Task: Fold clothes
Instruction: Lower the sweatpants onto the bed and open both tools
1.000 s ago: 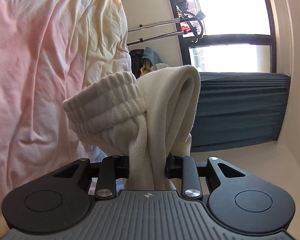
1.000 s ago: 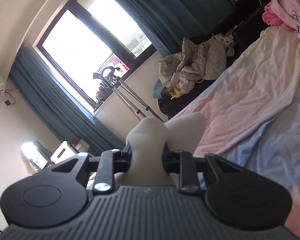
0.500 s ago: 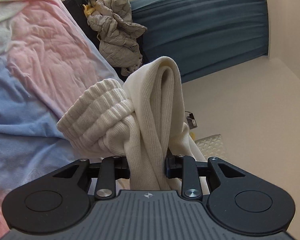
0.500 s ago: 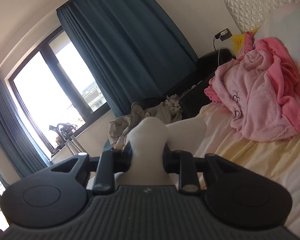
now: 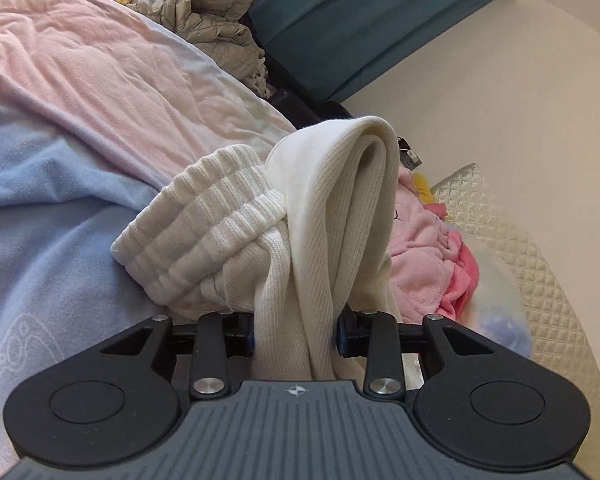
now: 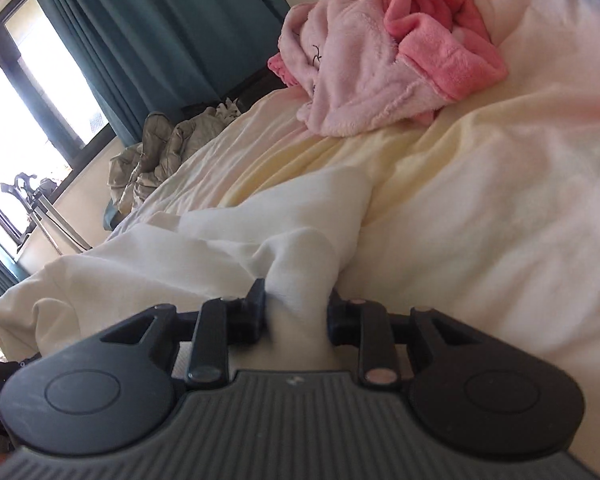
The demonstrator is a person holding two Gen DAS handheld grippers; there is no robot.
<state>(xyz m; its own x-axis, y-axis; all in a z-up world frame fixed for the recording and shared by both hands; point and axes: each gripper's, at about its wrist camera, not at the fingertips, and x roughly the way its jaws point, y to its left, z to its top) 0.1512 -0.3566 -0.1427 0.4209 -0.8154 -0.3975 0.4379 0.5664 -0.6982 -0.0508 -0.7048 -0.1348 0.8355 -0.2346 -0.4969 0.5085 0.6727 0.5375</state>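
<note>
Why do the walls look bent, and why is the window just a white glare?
Left wrist view: the fisheye lens bows the cream wall and teal curtain; the ribbed cream knit garment in the left gripper is sharp. Right wrist view: the window is blown out by daylight; the garment in the right gripper looks soft and washed out.

Cream ribbed sweater (image 5: 320, 216), pink/blue sheet (image 5: 80, 100), teal curtains (image 6: 160, 28).
</note>
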